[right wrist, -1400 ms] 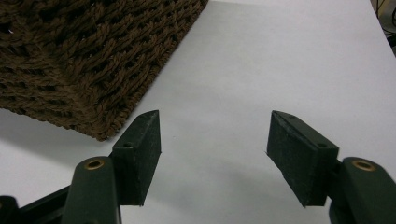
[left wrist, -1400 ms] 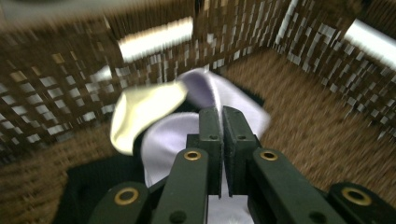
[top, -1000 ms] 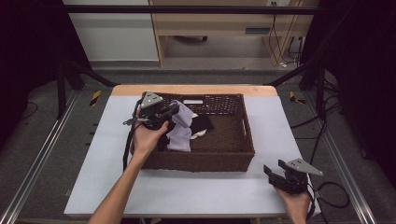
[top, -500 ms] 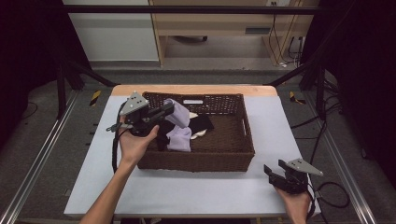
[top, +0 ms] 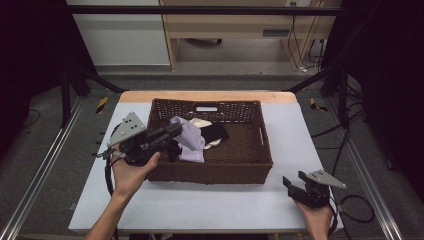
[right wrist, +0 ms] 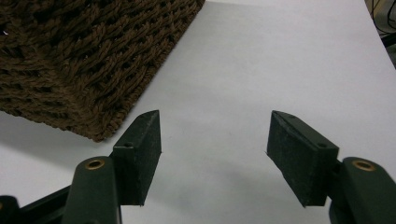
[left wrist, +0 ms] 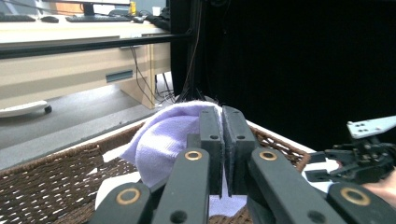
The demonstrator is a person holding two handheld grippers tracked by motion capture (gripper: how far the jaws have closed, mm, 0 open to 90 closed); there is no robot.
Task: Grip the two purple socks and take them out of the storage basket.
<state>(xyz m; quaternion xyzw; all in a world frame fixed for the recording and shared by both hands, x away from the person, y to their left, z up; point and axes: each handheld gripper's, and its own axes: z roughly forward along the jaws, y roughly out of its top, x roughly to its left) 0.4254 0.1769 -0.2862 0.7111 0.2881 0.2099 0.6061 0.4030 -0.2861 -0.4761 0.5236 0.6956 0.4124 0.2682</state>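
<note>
A brown wicker basket (top: 250, 167) stands mid-table and holds cloths. My left gripper (top: 174, 131) hovers over the basket's left wall, shut on a lavender cloth (top: 191, 142) that hangs from its jaws into the basket. In the left gripper view the jaws (left wrist: 222, 119) are pressed together with the lavender cloth (left wrist: 161, 140) bunched behind them. A black cloth (top: 216, 132) and a cream cloth (top: 201, 122) lie inside the basket. My right gripper (top: 294, 182) rests open near the table's front right; in its own view the right gripper (right wrist: 215, 135) holds nothing over the white tabletop.
The white table surface (top: 200, 205) extends in front of the basket and on both sides. The basket's near corner (right wrist: 70, 60) lies just left of my right gripper. Metal rails and cables run along the floor beside the table (top: 355, 200).
My left gripper has drawn back to the left and toward the person, pulling the lavender cloth up to the basket's left wall. The right gripper has stayed still.
</note>
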